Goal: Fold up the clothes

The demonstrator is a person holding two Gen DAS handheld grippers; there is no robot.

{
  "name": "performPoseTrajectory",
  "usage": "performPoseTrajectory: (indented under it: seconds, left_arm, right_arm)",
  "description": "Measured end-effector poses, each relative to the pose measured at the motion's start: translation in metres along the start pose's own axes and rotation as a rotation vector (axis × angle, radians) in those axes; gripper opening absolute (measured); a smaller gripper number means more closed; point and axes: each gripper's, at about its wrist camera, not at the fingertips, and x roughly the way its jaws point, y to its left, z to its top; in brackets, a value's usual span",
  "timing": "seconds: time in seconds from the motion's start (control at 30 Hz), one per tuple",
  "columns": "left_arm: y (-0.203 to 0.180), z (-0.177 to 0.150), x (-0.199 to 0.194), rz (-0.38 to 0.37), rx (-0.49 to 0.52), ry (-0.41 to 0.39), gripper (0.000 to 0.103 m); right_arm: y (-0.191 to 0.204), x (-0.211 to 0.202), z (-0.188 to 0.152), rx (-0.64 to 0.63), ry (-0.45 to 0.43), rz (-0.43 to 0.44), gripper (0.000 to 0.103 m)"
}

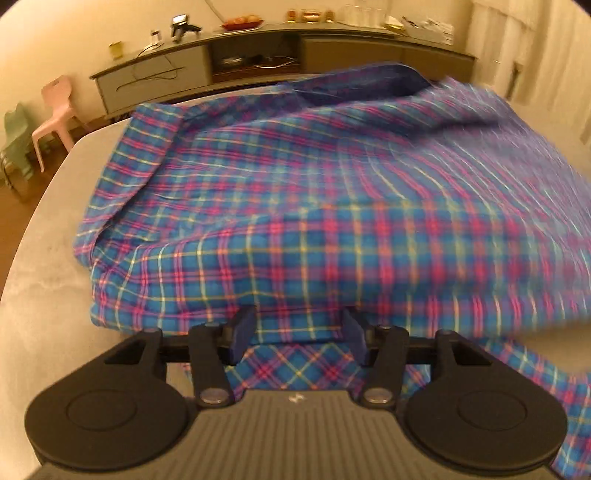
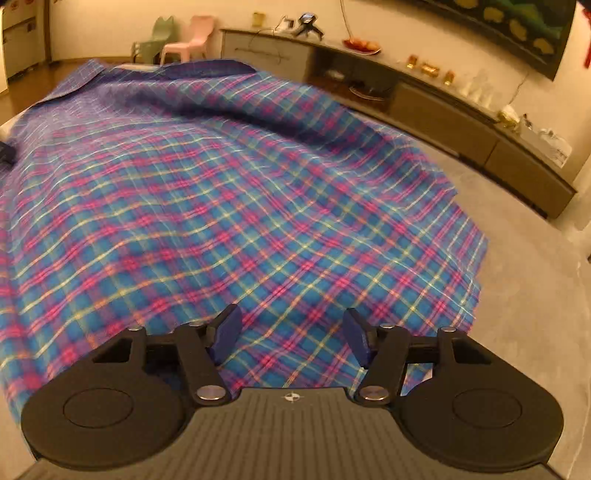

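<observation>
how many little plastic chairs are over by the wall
2: a pink chair and a green chair right beside it, standing on the floor beyond the plaid shirt, left of the long cabinet. Others may be hidden.

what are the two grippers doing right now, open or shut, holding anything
Left gripper: open, fingers apart over the near edge of the plaid shirt, clamping nothing.
Right gripper: open, over the shirt, clamping nothing.

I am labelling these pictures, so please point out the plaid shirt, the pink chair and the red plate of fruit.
plaid shirt (image 1: 295,206): left wrist view, middle of the spread cloth.
pink chair (image 1: 55,110): left wrist view, on its backrest and seat.
red plate of fruit (image 1: 242,23): left wrist view, on the plate on the sideboard.
</observation>
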Motion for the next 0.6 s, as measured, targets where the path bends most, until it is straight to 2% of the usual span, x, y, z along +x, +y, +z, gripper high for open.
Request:
performPoseTrajectory:
  seconds: [0.07,0.1,0.17,0.2,0.23,0.27,0.3,0.33,0.37,0.4,0.43,0.53,0.6]
  left_arm:
    - [0.011,0.019,0.015,0.123,-0.024,-0.023,0.054]
    - [0.017,0.028,0.022,0.191,-0.037,-0.035,0.049]
    - [0.028,0.048,0.037,0.327,-0.063,-0.06,0.029]
    - [0.037,0.053,0.035,0.324,-0.116,-0.068,0.029]
    - [0.047,0.058,0.03,0.297,-0.183,-0.076,0.029]
    - [0.053,0.058,0.021,0.246,-0.209,-0.092,0.033]
    - [0.057,0.057,0.009,0.188,-0.223,-0.11,0.043]
    - [0.056,0.053,0.0,0.154,-0.201,-0.12,0.051]
    - [0.052,0.043,-0.006,0.135,-0.149,-0.111,0.061]
    - [0.047,0.032,-0.011,0.118,-0.092,-0.096,0.063]
    - [0.042,0.021,-0.016,0.1,-0.036,-0.081,0.063]
    - [0.033,-0.01,-0.015,0.157,0.068,-0.012,0.063]
    - [0.031,-0.021,-0.015,0.16,0.083,0.01,0.065]
  right_arm:
    - [0.035,-0.017,-0.013,-0.051,0.048,0.072,0.057]
    - [0.059,-0.027,-0.021,-0.078,0.062,0.133,0.057]
    - [0.107,-0.046,-0.036,-0.143,0.087,0.267,0.057]
    - [0.127,-0.055,-0.037,-0.189,0.096,0.345,0.056]
    - [0.128,-0.063,-0.027,-0.192,0.058,0.365,0.056]
    - [0.127,-0.071,-0.016,-0.187,0.012,0.374,0.056]
    - [0.126,-0.079,-0.004,-0.183,-0.034,0.383,0.056]
    - [0.114,-0.083,0.011,-0.156,-0.085,0.355,0.059]
    - [0.098,-0.083,0.03,-0.126,-0.139,0.287,0.063]
    - [0.082,-0.082,0.048,-0.096,-0.193,0.213,0.07]
    - [0.072,-0.069,0.06,-0.085,-0.194,0.183,0.076]
    - [0.048,-0.022,0.09,-0.061,-0.17,0.117,0.086]
    - [0.031,0.009,0.11,-0.045,-0.154,0.073,0.086]
